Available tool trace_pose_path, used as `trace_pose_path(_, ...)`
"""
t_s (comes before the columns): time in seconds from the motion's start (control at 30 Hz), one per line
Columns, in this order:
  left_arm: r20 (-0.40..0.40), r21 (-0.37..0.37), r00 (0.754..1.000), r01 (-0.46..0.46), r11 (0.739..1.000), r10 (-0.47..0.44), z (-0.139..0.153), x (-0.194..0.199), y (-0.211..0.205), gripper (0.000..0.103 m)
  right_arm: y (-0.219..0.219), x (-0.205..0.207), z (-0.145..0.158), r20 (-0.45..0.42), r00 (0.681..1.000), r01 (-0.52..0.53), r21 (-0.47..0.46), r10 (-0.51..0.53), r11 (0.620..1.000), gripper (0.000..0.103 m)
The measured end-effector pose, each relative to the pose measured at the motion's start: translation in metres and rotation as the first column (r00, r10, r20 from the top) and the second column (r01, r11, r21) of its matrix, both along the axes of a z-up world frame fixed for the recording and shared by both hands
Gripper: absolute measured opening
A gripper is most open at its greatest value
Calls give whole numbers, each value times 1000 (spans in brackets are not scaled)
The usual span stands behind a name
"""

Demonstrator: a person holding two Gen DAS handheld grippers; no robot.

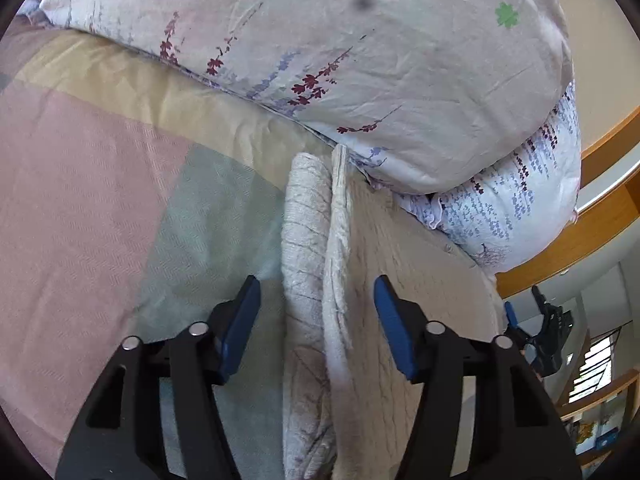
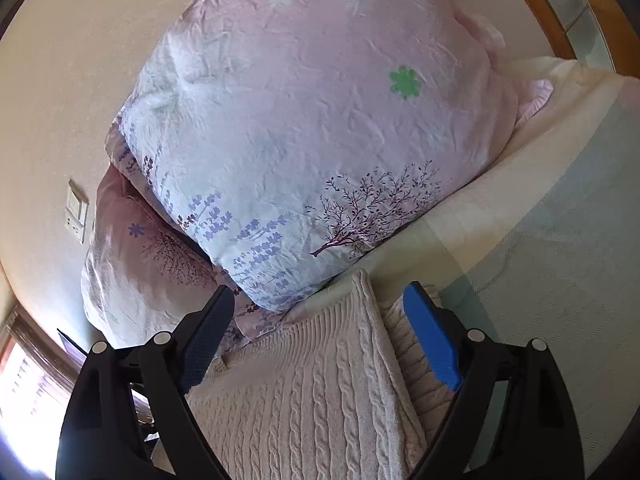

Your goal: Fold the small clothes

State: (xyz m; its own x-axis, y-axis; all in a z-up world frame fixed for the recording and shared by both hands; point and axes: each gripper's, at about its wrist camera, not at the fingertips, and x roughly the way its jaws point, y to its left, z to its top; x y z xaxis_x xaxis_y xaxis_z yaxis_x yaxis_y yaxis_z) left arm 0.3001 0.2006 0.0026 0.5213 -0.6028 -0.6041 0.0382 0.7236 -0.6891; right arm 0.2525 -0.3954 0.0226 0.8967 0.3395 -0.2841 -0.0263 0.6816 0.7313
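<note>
Left claw (image 1: pixel 318 312) astride sweater (image 1: pixel 320 280), wall switch (image 2: pixel 76 210)

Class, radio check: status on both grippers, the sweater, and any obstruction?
Left gripper open, jaws astride the sweater fold. Right gripper open over the knit. Pillow close ahead on the bed.

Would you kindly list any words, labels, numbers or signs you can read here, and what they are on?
None can be read.
Pillow: printed flowers and trees only, no lettering.
Sweater: plain cable knit, no label showing.
Wall switch plate: no legible marking.
Shelf items at the left view's edge: too small and blurred to read.
</note>
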Motion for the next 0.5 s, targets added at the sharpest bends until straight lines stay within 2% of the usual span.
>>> trace_pose_path(0.03,-42,-67,999,6,998,-9,-9,3,-4,28,-4,0,-3,-7,1000,-2,20,2,1000,88)
trace_pose_path(0.07,-60,-98,998,-4,995,-1,-16,3,-6,19,-7,0,-4,-12,1000,-4,36,5,999,88)
trace_pose_path(0.13,-51,-111,998,-26,994,21,-16,1,-11,17,-13,-1,-5,-14,1000,-7,70,8,998,88)
trace_pose_path(0.23,-80,-211,995,-71,975,55,-9,-2,-15,14,-23,-4,-5,-15,1000,3,115,-2,993,88)
trace_pose_path(0.33,15,-227,1000,-22,974,26,31,1,-45,13,-34,-10,1,7,1000,20,134,-21,991,88)
trace_pose_path(0.37,62,-256,998,27,966,-11,52,5,-68,13,-37,-12,3,15,1000,25,133,-27,991,88)
trace_pose_path(0.4,92,-250,995,63,966,-41,67,9,-91,13,-39,-14,6,22,999,32,128,-35,991,88)
trace_pose_path(0.47,167,-265,976,180,947,-138,90,20,-152,13,-45,-18,11,27,998,56,99,-59,993,88)
trace_pose_path(0.5,190,-280,962,246,928,-197,95,26,-189,13,-46,-18,12,22,997,66,81,-68,995,88)
